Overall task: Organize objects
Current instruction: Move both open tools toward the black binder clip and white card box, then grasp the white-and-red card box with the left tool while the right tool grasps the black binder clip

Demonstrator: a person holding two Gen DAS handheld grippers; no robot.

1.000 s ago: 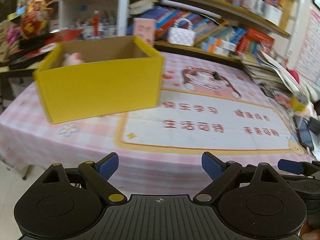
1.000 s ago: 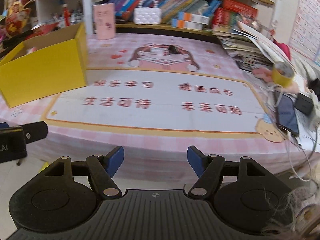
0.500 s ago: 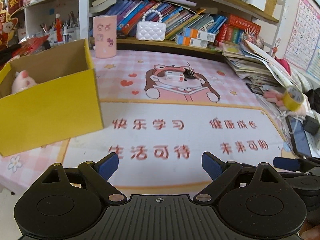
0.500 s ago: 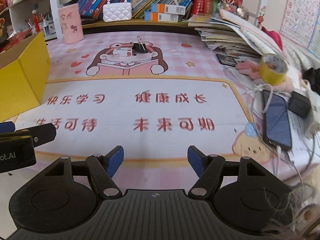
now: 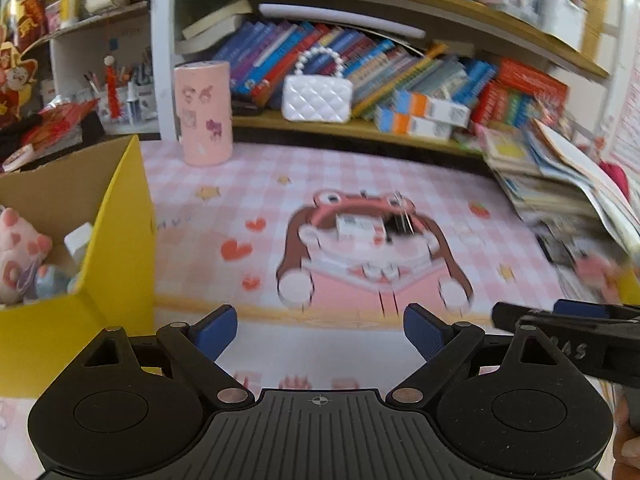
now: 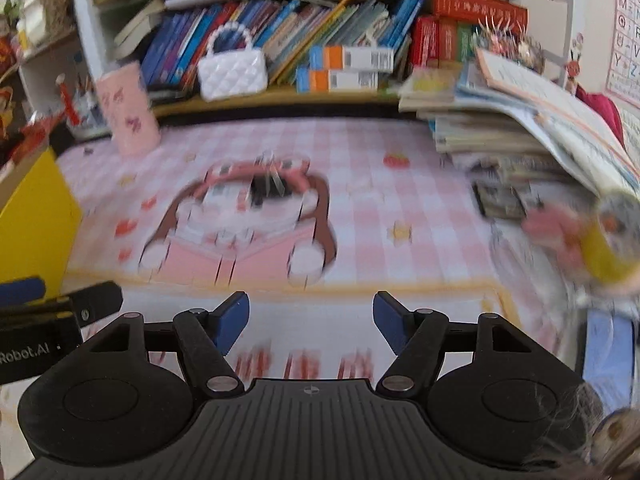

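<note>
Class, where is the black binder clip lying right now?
The black binder clip lies on the cartoon bear print mid-table, just right of the small white box, ahead of both open grippers.

Matt cardboard box [image 5: 116, 240], glossy quilted purse [image 5: 317, 98] (pearly handle), smooth printed tablecloth [image 5: 460, 200].

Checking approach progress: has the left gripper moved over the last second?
Yes. The left gripper has moved forward over the table: the yellow box now sits beside it, and the bookshelf looms larger.

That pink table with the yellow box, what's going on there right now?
A person holds two grippers over the table. The left gripper and right gripper are both open and empty. A small white box and a black binder clip lie on the bear picture ahead. The yellow box already holds a pink plush toy.
</note>
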